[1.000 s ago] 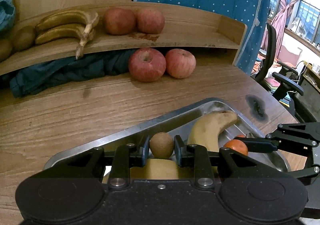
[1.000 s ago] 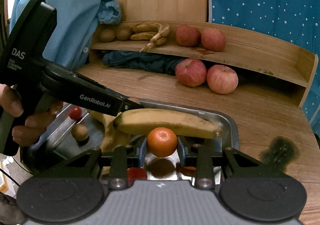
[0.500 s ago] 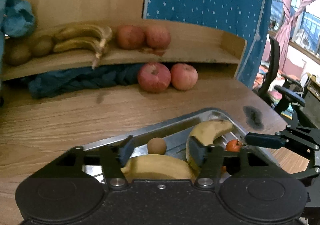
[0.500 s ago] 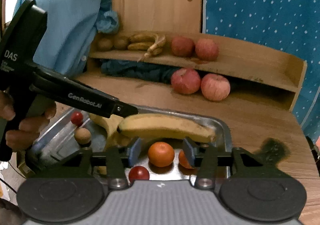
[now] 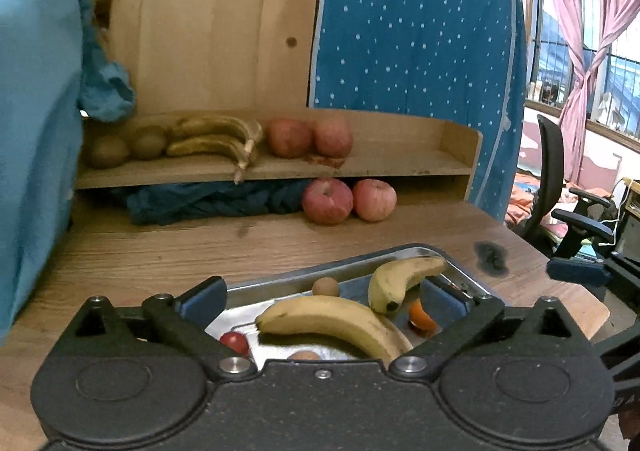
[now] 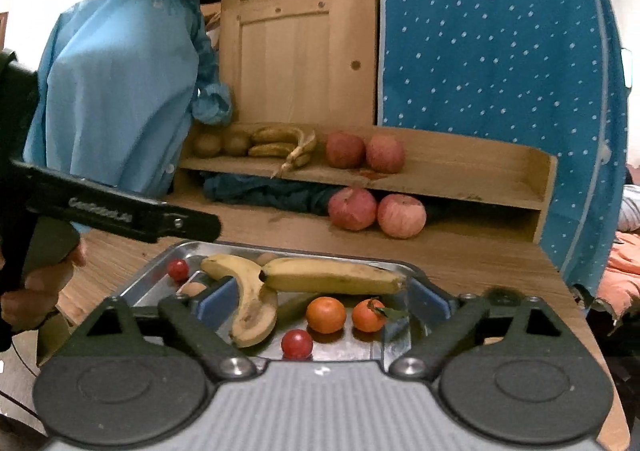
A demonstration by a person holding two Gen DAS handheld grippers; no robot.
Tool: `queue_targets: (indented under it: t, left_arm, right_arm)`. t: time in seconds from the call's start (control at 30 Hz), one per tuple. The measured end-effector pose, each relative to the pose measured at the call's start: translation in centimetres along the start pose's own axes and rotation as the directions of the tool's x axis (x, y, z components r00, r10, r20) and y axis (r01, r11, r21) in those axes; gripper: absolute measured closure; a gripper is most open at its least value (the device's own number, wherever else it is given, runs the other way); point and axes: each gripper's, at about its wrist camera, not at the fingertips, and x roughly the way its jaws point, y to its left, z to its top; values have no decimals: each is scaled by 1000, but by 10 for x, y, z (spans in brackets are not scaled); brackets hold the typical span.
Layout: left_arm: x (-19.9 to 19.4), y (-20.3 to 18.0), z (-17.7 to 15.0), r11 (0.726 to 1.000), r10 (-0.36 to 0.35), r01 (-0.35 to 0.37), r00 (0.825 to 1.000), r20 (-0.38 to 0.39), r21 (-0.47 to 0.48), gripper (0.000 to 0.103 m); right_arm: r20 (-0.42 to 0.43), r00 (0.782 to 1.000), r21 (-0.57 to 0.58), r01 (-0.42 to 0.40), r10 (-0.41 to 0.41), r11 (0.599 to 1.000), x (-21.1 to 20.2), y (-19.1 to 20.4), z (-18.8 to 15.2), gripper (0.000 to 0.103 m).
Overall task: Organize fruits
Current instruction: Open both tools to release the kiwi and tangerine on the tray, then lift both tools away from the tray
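The left gripper (image 5: 323, 297) has a matte black, pebbled body with 2 round black discs, 2 silver screws and angular black linkage arms ending in blue-padded fingers (image 5: 204, 297). The right gripper (image 6: 322, 301) is alike in shape, but its centre plate is grey and ribbed. Seen from the right wrist, the left tool's long black side carries faint white lettering.

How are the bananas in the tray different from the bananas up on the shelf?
The tray bananas are bright yellow; the shelf bananas look brown and dull. The tray bananas are two loose ones lying on shiny metal; the shelf bananas are joined at their stems in a bunch on wood. Both lie flat and unpeeled.
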Motion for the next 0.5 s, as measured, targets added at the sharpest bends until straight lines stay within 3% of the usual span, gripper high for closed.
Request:
queue_targets:
  t: [0.23,0.5]
  left_arm:
    - [-35,-1,-25,1000,16,-16,999,49,-1,1]
    - [-58,-2,-64,1000,26,-26,998,58,-10,1]
  right_arm:
    - [60,998,13,23,-24,1000,-32,6,-13,0]
    - [71,997,28,40,-42,999,-52,15,-36,0]
